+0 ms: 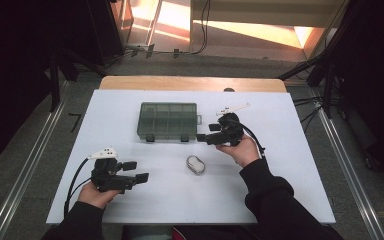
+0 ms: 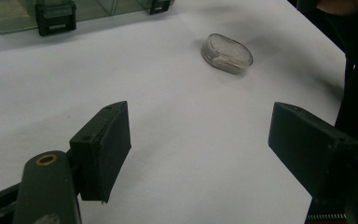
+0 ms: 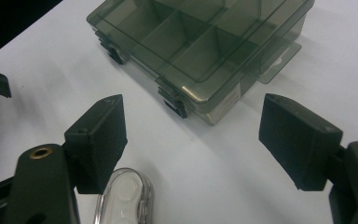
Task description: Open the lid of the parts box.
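The compartment box (image 1: 168,121) lies closed mid-surface (image 1: 280,190), latches (image 3: 176,105) facing the person, with a small clear case (image 1: 196,164) nearby. The right tongs (image 1: 203,136) hover wide open and empty just beside its corner; the left tongs (image 1: 136,171) likewise, well apart. Probably best: square the jaws to one latch before closing.

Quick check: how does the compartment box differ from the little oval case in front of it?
The compartment box is large, rectangular and smoky green, with dividers and two black latches; the oval case is small, rounded, clear and whitish inside. The box lies close to the right tool, the case between both tools. Both are see-through, lie flat and go unheld.
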Action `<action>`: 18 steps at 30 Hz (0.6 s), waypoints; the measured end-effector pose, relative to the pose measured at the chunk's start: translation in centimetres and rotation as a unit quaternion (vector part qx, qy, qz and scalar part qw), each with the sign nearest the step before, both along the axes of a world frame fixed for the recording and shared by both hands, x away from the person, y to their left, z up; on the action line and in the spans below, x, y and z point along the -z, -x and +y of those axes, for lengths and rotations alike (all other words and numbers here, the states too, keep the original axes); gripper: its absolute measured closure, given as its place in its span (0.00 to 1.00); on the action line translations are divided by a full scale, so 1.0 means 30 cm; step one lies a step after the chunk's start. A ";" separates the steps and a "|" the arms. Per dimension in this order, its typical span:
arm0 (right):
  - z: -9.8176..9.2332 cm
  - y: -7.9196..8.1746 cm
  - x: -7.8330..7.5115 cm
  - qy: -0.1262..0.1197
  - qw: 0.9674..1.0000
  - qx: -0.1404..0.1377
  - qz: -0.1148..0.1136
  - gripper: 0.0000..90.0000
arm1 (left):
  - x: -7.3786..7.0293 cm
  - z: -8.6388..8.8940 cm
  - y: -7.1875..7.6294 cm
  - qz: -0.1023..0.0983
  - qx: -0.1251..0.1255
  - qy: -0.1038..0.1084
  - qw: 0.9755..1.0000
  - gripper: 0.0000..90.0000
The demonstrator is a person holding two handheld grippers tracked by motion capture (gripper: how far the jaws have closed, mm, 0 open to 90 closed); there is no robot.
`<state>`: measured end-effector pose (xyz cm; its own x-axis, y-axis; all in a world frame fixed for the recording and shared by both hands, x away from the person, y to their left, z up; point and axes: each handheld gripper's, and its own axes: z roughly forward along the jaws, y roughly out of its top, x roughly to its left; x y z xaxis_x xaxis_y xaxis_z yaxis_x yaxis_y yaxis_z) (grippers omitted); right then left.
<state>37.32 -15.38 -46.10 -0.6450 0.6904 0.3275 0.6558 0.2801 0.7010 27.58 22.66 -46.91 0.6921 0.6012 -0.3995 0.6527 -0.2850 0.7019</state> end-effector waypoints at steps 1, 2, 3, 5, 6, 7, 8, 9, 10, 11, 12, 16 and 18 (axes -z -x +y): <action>0.002 -0.003 0.000 0.000 1.000 -0.001 -0.002 0.25 | 0.000 0.000 0.001 -0.001 0.000 -0.001 1.000 0.24; 0.003 -0.006 0.001 -0.001 1.000 -0.001 -0.003 0.25 | 0.000 0.000 0.001 -0.001 0.000 -0.001 1.000 0.24; 0.005 -0.010 0.002 -0.003 1.000 -0.002 -0.001 0.25 | 0.001 0.000 0.002 -0.002 -0.001 -0.001 1.000 0.24; 0.009 -0.019 0.005 -0.001 1.000 -0.002 0.001 0.25 | 0.001 -0.001 0.005 -0.003 -0.001 -0.003 1.000 0.24; 0.012 -0.022 0.007 -0.001 1.000 -0.002 0.001 0.25 | 0.002 -0.002 0.006 -0.004 -0.002 -0.004 1.000 0.24; 0.015 -0.026 0.007 0.000 1.000 -0.002 0.003 0.25 | 0.002 -0.002 0.006 -0.004 -0.002 -0.005 1.000 0.24; 0.018 -0.029 0.008 0.002 1.000 -0.004 0.002 0.25 | 0.003 -0.002 0.006 -0.004 -0.001 -0.006 1.000 0.24; 0.021 -0.032 0.008 0.003 1.000 -0.002 0.003 0.25 | 0.003 -0.002 0.006 -0.005 -0.002 -0.007 1.000 0.24; 0.024 -0.036 0.009 0.004 1.000 -0.002 0.003 0.25 | 0.004 -0.001 0.006 -0.005 -0.003 -0.008 1.000 0.24; 0.026 -0.039 0.009 0.005 1.000 -0.004 0.004 0.25 | 0.004 0.000 0.006 -0.005 -0.003 -0.008 1.000 0.24; 0.030 -0.042 0.009 0.006 1.000 -0.003 0.005 0.25 | 0.004 0.000 0.006 -0.005 -0.004 -0.008 1.000 0.24; 0.039 -0.054 0.013 0.010 1.000 -0.006 0.004 0.27 | 0.006 0.004 0.011 -0.005 -0.007 -0.010 1.000 0.24; 0.042 -0.057 0.016 0.014 1.000 -0.007 0.007 0.29 | 0.005 0.007 0.013 -0.005 -0.008 -0.010 1.000 0.24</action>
<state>39.02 -14.12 -46.58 -0.6498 0.6907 0.3173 0.6615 0.3084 0.6836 27.17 22.88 -47.07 0.6860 0.6203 -0.3804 0.6506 -0.2888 0.7023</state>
